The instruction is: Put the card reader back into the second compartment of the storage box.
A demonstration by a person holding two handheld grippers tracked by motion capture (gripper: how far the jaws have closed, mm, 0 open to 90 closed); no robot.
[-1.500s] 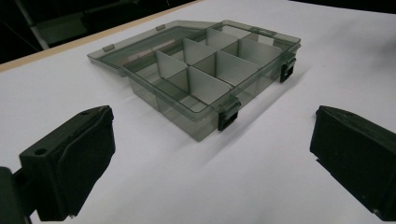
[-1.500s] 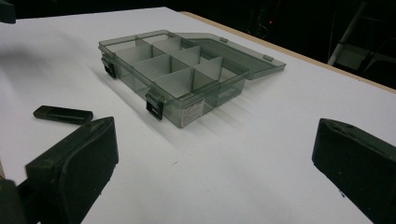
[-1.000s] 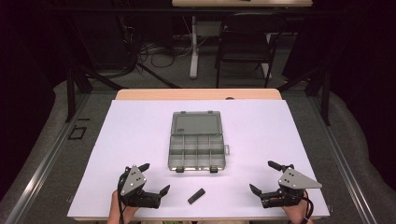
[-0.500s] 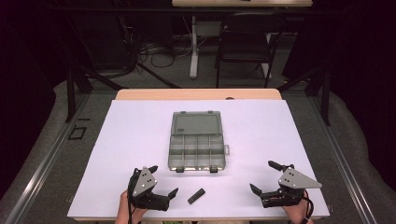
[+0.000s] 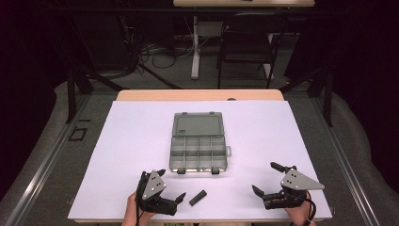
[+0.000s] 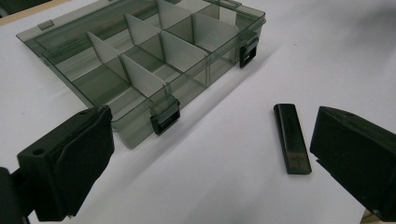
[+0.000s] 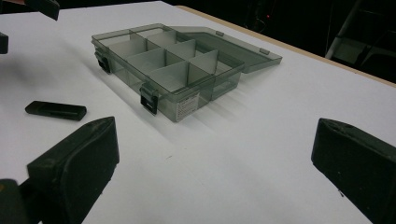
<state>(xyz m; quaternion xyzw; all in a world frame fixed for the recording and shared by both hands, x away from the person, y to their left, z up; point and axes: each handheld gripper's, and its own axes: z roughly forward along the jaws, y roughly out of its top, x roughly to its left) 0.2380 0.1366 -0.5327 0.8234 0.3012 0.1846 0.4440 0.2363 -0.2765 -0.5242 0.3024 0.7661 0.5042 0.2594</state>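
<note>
Well, the little black stick point(image 6: 291, 138) lies flat on the white table point(image 5: 117, 155), just beside the wide-open left hand-held gripper point(image 5: 171, 188). It looks light, hard and smooth; pinch its long sides.

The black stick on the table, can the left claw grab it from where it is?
Probably yes. The left claw is open and apart from the stick, which lies flat on bare table just beside it. Nothing lies between them, and the box sits farther back, out of the way.
</note>
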